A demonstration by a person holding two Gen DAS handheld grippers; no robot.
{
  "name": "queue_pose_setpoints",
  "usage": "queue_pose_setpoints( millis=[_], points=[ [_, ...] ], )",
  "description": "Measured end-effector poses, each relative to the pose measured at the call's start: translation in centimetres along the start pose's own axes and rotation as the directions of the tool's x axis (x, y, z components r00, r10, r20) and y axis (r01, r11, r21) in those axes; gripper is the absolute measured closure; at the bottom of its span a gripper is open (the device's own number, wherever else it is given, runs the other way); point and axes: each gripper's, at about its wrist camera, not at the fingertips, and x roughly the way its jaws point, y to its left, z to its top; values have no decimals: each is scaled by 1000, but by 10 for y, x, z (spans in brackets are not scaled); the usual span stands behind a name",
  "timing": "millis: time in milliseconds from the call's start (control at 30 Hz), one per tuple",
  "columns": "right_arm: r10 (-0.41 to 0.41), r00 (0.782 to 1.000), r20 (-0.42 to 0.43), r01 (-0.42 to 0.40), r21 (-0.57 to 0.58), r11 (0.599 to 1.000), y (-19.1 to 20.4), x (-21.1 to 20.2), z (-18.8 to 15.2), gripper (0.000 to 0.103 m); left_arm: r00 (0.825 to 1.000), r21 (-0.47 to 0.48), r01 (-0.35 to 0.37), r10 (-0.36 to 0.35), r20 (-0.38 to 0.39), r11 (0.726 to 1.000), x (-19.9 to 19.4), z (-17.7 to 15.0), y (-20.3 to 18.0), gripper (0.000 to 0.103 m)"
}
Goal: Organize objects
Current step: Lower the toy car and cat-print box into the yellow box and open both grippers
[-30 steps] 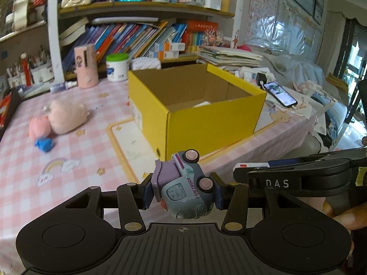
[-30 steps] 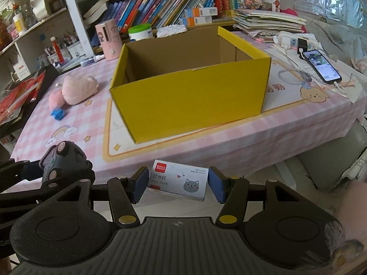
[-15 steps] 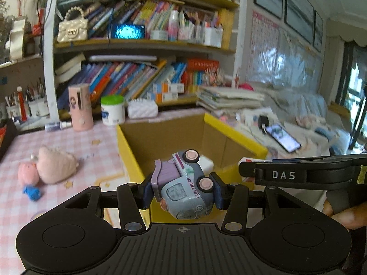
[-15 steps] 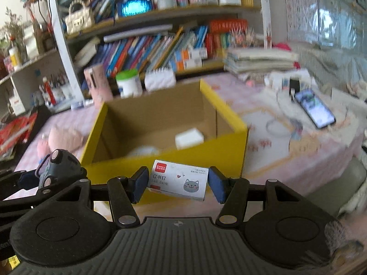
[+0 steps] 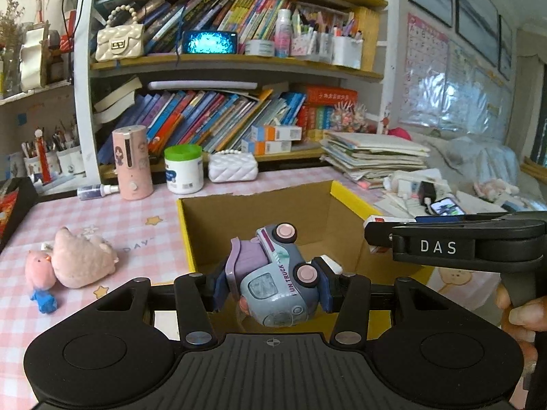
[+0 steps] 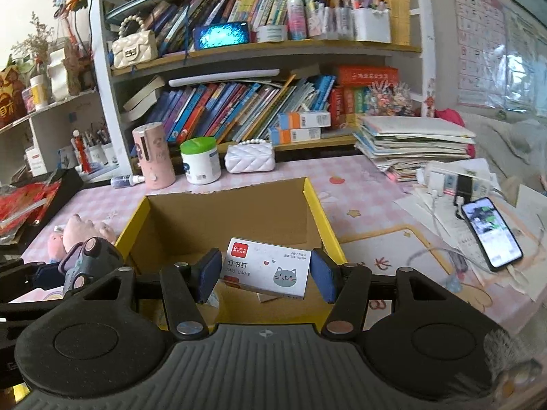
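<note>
Above the open yellow cardboard box (image 6: pixel 321 218), the left gripper (image 5: pixel 271 285) is clamping a toy truck (image 5: pixel 273 276) while the right gripper (image 6: pixel 265 275) is pinching a staple box (image 6: pixel 266 266).

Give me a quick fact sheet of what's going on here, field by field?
Setting: pink checked tablecloth before crowded bookshelves
Container: open yellow cardboard box, brown inside
Left gripper: shut on a grey-and-purple toy truck with pink wheels, held tilted above the box's near edge
Right gripper: shut on a small white staple box with a cat drawing, over the box opening
Left on table: pink plush toys, beside the box
Likely next: both items go into the box
</note>
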Motion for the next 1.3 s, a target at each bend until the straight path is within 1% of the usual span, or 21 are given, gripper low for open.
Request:
queue_pose_setpoints(
  millis=[167, 367, 467, 567, 733, 933, 1033, 1067, 1167, 1300],
  points=[
    [38, 999, -39, -39, -36, 999, -3, 22, 6, 48, 998, 16, -43, 44, -49, 999, 19, 1, -6, 55],
    [72, 994, -84, -77, -62, 995, -7, 48, 9, 48, 994, 31, -79, 81, -74, 996, 37, 6, -10, 55],
    [89, 990, -106, -98, -77, 992, -9, 60, 12, 48, 990, 44, -95, 99, -104, 995, 48, 8, -11, 55],
    [102, 985, -138, -117, -103, 988, -10, 75, 14, 48, 984, 46, -99, 105, -141, 994, 60, 8, -11, 55],
    [101, 978, -185, -132, -160, 978, -8, 98, 19, 48, 976, 30, -99, 102, -190, 995, 75, 7, -9, 55],
    [119, 960, -251, -176, -216, 960, -2, 120, 23, 48, 964, 56, -91, 102, -245, 994, 87, 5, -11, 55],
    [118, 946, -304, -201, -258, 945, 4, 128, 21, 48, 962, 85, -98, 116, -247, 992, 90, 5, -12, 56],
    [114, 944, -311, -207, -283, 937, 7, 129, 20, 48, 962, 83, -94, 112, -248, 992, 90, 6, -12, 56],
    [108, 932, -346, -227, -323, 919, 12, 133, 18, 48, 959, 120, -103, 130, -251, 987, 91, 4, -15, 57],
    [106, 925, -366, -234, -327, 916, 12, 136, 17, 48, 960, 124, -103, 132, -249, 987, 90, 4, -16, 57]
  ],
)
